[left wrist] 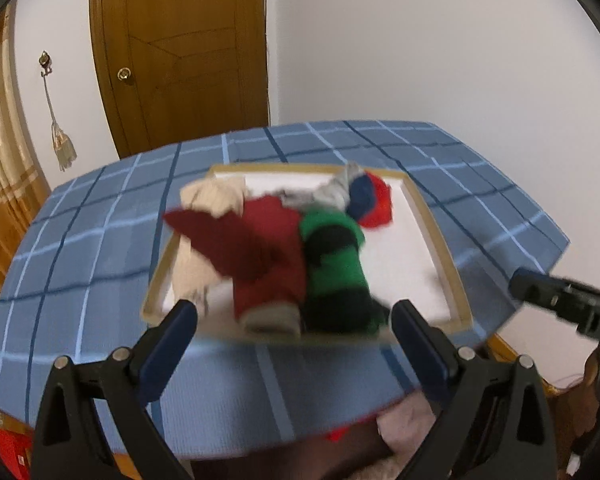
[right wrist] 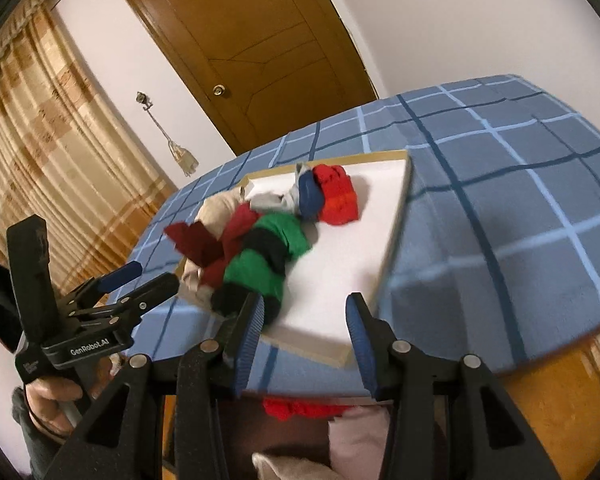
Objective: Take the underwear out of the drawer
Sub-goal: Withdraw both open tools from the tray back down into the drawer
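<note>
Blue checked tablecloth (left wrist: 100, 264) is carrying a tray (left wrist: 440, 240) piled with underwear (left wrist: 332, 264), center frame. Left gripper (left wrist: 294, 322) and right gripper (right wrist: 305, 316) are hovering wide open, empty. Drawer (right wrist: 340, 432) is showing bottom center; dip there, pinch one garment.

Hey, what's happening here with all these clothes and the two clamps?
A person holds two grippers over a table with a blue checked cloth. A shallow wood-framed white tray holds a pile of garments: a green-and-black striped piece, a dark red one, a beige one. Below the table edge, an open drawer shows a red garment. The left gripper and right gripper hold nothing, jaws open.
</note>
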A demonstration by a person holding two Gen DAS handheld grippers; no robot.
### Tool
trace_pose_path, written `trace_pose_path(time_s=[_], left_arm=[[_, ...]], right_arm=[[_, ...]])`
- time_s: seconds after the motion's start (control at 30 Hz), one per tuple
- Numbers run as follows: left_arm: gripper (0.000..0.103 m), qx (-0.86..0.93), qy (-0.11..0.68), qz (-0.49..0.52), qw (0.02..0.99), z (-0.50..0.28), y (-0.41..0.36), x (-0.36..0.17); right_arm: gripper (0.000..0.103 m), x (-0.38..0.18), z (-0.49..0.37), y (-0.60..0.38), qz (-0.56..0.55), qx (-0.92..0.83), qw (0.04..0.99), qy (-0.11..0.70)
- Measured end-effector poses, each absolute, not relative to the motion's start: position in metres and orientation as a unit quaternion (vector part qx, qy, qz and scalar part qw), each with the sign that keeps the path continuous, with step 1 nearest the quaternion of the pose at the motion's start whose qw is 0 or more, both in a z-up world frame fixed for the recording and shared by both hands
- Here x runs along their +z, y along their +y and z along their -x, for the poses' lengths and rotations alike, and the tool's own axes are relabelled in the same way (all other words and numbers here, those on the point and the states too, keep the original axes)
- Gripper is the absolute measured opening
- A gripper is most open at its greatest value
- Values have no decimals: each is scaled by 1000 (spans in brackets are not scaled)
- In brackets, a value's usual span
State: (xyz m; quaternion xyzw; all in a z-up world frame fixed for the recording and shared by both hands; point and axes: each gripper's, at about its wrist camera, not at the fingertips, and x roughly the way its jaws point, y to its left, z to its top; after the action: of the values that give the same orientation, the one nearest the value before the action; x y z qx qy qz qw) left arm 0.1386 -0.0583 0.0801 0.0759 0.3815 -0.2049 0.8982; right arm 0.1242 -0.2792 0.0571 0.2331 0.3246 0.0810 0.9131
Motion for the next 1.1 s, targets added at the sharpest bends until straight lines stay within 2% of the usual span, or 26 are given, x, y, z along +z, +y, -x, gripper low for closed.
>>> trace_pose_path(time_s=[0.27,0.53,0.67,0.8,1.1], left_arm=[[99,-210,394,-62,893,-83,-39,55],[99,-210,394,-60,893,-32,-26,22],[99,-217,404,-25,888,-15,-15,4],[99,-198,382,-24,902,-3,-8,-8],[99,-192,417,-8,888,7,1,-35]], right_arm=[[46,45,-47,-286,-228,51,927,294],[46,6,10,-291,-247,7,928,280],[46,-21,25,-284,-245,-1,924,293],[46,-44,35,-276,-241,-4,925,293],[46,-47,31,-250,-206,19,932,298]])
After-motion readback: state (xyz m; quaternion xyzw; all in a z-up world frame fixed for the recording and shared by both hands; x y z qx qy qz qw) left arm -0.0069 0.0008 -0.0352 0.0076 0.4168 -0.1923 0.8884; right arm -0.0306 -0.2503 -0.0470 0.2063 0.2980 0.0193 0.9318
